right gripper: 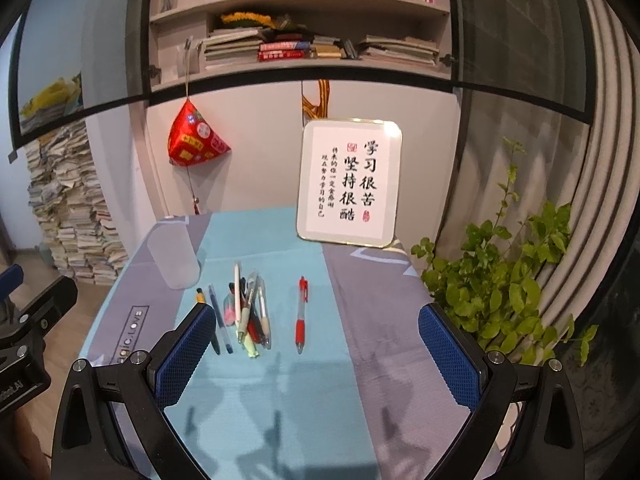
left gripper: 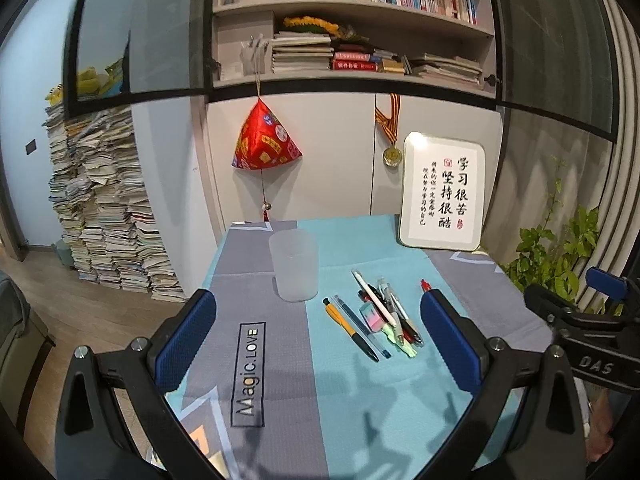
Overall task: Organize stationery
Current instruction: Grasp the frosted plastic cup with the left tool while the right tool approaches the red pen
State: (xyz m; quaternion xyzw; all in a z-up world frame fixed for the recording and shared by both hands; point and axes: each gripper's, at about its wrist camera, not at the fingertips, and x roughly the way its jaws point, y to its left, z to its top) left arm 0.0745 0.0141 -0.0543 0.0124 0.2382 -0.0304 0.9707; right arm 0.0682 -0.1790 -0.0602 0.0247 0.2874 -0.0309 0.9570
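A frosted plastic cup (left gripper: pixel 294 266) (right gripper: pixel 173 258) stands upright on the tablecloth, left of a loose pile of pens (left gripper: pixel 386 314) (right gripper: pixel 250 312). A yellow-and-black pen (left gripper: pixel 350 330) and a thin blue pen (right gripper: pixel 220 318) lie at the pile's left side. A red pen (right gripper: pixel 302 314) lies alone to the right of the pile; in the left wrist view only its tip (left gripper: pixel 425 285) shows past a finger. My left gripper (left gripper: pixel 318 340) hovers open above the cloth, nothing between its fingers. My right gripper (right gripper: pixel 316 354) is open too, short of the pens.
A framed calligraphy sign (left gripper: pixel 442 192) (right gripper: pixel 350 184) leans at the table's back right. A leafy plant (right gripper: pixel 508 284) crowds the right edge. Cabinet doors and bookshelves stand behind the table, and a tall stack of books (left gripper: pixel 104 208) rises on the floor at left.
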